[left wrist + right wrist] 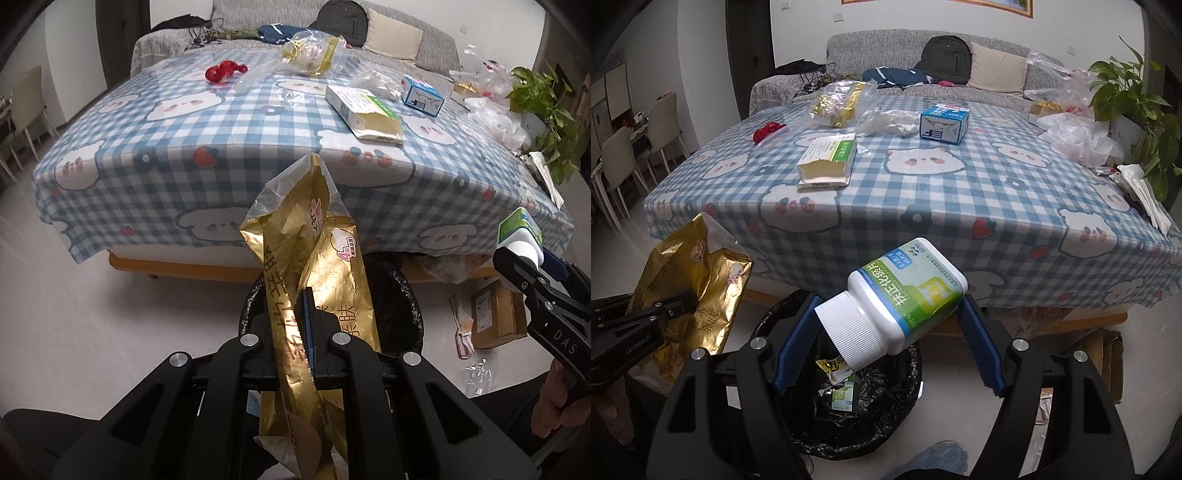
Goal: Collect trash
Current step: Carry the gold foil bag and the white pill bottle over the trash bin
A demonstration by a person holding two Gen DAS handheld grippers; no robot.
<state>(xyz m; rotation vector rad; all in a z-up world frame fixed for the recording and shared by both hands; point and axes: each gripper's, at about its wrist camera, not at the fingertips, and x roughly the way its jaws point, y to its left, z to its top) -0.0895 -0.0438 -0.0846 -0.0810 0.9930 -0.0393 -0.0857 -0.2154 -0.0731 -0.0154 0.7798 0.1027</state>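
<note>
My left gripper (pixel 308 332) is shut on a crumpled gold foil bag (pixel 314 258), held over the black-lined trash bin (pixel 402 306) in front of the table; the bag also shows in the right wrist view (pixel 698 280). My right gripper (pixel 886 332) has its blue pads (pixel 792 347) spread wide, and a white pill bottle (pixel 905 299) with a green label lies tilted between them above the bin (pixel 871 417). The bottle touches the right pad; the left pad stands apart. Wrappers lie inside the bin.
The table with a blue checked cloth (pixel 960 192) carries an open cardboard box (pixel 827 162), a small blue carton (pixel 943 123), a clear bag with gold wrappers (pixel 842 101), a red item (pixel 766 133), plastic bags (pixel 1075 136) and a plant (pixel 1130 96). Cardboard lies on the floor (pixel 495 314).
</note>
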